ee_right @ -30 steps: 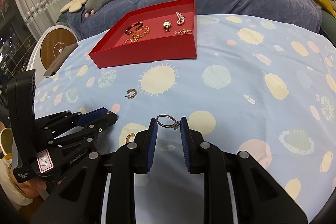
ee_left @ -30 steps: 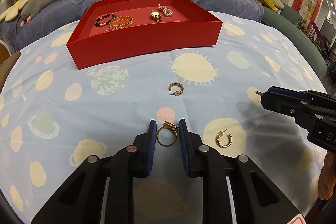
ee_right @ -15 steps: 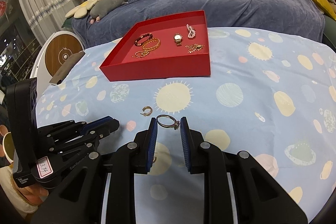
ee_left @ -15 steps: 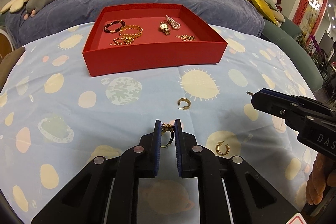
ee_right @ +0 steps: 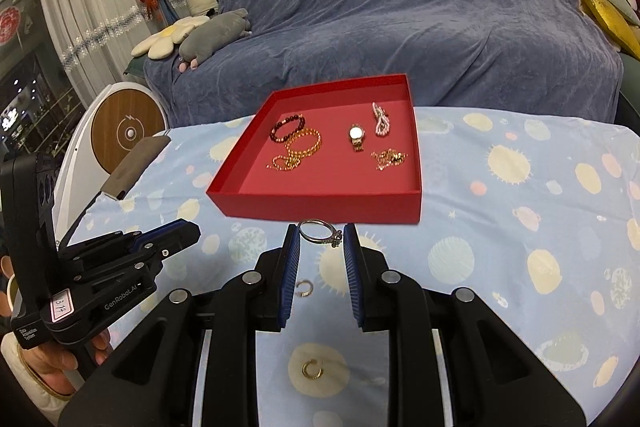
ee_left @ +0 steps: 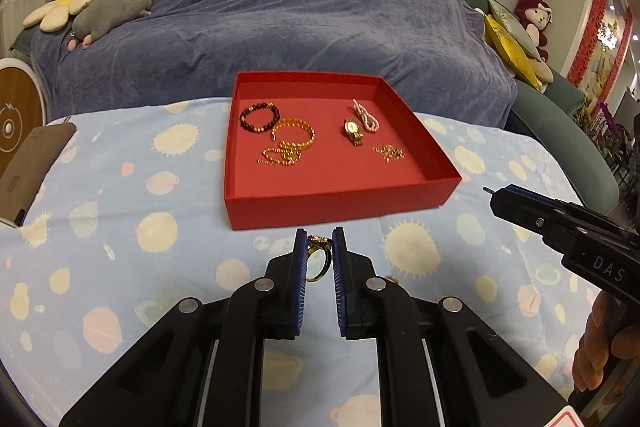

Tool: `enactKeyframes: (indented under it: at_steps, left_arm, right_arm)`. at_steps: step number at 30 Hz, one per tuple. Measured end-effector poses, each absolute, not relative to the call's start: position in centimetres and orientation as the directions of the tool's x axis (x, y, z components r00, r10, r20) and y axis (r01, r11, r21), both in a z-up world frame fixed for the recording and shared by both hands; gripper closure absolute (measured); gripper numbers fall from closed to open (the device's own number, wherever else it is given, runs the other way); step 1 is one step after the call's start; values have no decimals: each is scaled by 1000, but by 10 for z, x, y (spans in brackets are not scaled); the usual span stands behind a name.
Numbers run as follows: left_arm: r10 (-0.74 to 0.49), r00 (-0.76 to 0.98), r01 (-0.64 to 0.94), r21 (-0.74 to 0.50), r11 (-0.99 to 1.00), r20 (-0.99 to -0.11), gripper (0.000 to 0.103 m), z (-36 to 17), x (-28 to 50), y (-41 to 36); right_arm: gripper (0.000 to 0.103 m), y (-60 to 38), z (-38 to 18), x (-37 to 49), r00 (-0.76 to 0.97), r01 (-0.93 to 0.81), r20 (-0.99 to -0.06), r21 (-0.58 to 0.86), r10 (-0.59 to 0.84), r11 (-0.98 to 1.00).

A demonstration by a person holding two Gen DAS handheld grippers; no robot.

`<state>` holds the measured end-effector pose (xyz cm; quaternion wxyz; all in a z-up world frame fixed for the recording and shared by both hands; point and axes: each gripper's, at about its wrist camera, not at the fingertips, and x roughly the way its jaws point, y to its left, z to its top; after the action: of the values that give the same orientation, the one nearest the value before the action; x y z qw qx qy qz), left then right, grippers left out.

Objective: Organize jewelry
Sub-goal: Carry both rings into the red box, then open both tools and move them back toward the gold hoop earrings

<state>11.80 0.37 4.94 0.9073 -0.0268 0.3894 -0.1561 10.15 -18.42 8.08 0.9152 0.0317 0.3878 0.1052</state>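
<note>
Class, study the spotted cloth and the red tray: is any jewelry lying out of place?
Yes. Two gold hoop earrings lie loose on the blue spotted tablecloth, outside the red tray that holds the other pieces.

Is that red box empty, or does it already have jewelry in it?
Not empty. The red box holds a dark bead bracelet, gold chains, a gold watch and a pearl strand.

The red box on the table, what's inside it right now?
Inside the red box: a dark beaded bracelet, a gold bead bracelet, a gold chain, a gold watch, a pink bead strand and a small tangled chain. Its near wall covers the front floor strip.
</note>
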Motion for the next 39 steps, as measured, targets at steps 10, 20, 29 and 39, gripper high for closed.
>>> enactKeyframes:
  at_steps: [10, 20, 29, 39]
  left_arm:
    - [-270, 681, 244, -137, 960, -680, 93, 61, 194, -8]
    - [-252, 631, 212, -149, 966, -734, 92, 16, 241, -19]
    - [-218, 651, 149, -160, 976, -727, 54, 27, 240, -5]
    - [-229, 683, 135, -187, 973, -694, 52, 71, 178, 27]
  right_arm:
    - [81, -184, 82, 189, 692, -123, -701, 118, 171, 985]
    - [81, -171, 32, 236, 608, -140, -772, 124, 184, 982]
    - [74, -182, 48, 220, 649, -117, -740, 133, 177, 984]
    - [61, -204, 91, 138, 686, -105, -701, 172, 196, 980]
